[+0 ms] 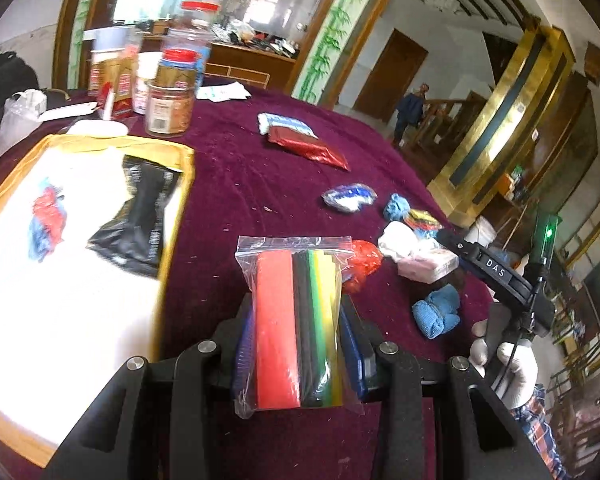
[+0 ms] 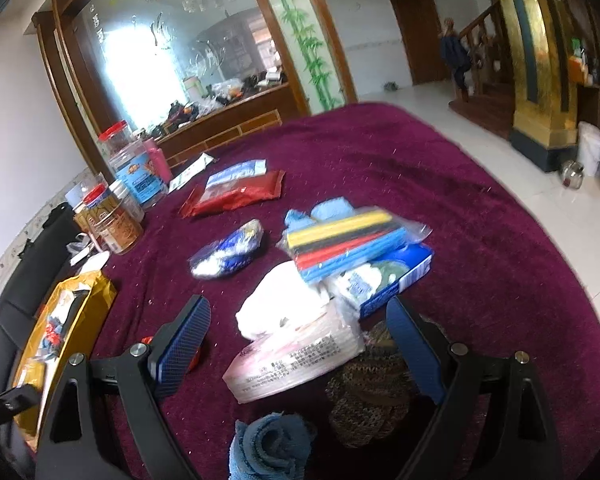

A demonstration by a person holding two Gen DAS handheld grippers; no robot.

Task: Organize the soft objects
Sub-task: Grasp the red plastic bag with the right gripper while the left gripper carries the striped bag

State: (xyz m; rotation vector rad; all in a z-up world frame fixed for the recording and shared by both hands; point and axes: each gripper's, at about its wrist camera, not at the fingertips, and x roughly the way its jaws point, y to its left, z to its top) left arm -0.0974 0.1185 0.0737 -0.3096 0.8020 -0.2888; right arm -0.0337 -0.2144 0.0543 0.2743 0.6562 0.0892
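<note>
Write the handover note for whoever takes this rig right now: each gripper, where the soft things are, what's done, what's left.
Left gripper: shut on the zip bag of coloured foam strips, held above the maroon tablecloth.
Right gripper: open, empty, over the pile: pink tissue pack, white cloth.
Done: a black pouch and a red-blue item lie in the gold-rimmed box.
Left: box the bag, then the blue rolled cloth, red packet, blue-white bag.

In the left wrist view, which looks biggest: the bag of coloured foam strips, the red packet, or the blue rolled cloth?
1. Bag of coloured foam strips, though nearness inflates it.
2. Red packet.
3. Blue rolled cloth.
</note>
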